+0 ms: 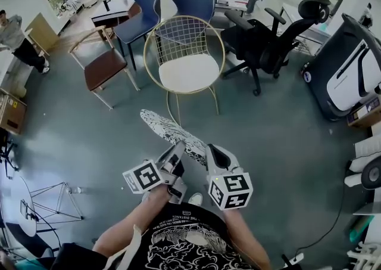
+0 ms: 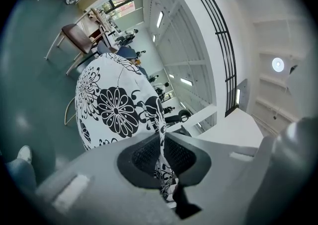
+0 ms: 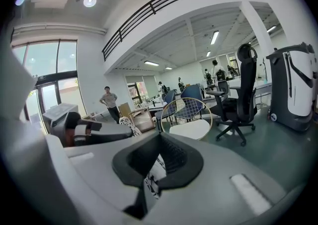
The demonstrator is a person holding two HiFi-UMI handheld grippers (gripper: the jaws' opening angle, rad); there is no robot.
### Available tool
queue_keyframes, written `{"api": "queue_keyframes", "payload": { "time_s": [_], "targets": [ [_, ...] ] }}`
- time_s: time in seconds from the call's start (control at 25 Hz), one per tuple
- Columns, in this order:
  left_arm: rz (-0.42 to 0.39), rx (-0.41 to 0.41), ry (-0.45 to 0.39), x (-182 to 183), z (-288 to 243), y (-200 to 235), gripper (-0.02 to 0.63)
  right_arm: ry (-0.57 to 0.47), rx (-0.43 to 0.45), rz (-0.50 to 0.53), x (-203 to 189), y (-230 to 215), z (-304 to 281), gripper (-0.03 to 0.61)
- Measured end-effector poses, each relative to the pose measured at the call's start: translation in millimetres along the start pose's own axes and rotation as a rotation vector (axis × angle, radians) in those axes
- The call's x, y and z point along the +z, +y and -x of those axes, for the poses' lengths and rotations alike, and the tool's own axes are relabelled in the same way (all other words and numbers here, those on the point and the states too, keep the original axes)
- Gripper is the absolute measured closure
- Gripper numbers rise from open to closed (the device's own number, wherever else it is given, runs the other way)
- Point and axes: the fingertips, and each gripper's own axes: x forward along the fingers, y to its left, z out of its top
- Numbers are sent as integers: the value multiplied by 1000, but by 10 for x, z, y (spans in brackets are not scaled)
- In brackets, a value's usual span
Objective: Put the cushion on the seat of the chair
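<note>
Low at frame centre, clenched on the near edge of the cushion [image 1: 168, 129] with left gripper [image 1: 174, 158] and right gripper [image 1: 215, 157], short of the chair [image 1: 184, 39] at upper centre. Hold both grips firm, carry level, lay flat on seat [image 1: 189, 73].

The person wears a black T-shirt [image 1: 190, 245] with white swirling print and a pale shoulder strap [image 1: 132, 244] — the left gripper [image 1: 177, 148] and right gripper [image 1: 213, 153] are grey, with black ribbed pads [image 2: 144, 155] and white cubes [image 1: 143, 176] bearing black square markers.
</note>
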Motion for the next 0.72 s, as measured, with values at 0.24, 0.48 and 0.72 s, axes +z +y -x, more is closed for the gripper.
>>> {"api": "queue_keyframes", "payload": {
  "time_s": [0.24, 0.48, 0.72],
  "targets": [
    [32, -1, 13, 47, -244, 145, 597, 16, -12, -15, 7, -162, -166, 578],
    [68, 0, 51, 257, -639, 287, 597, 49, -53, -28, 136, -406, -524, 578],
    [101, -4, 80, 604, -1014, 487, 597, 73, -68, -34, 318, -532, -1072, 578]
  ]
}}
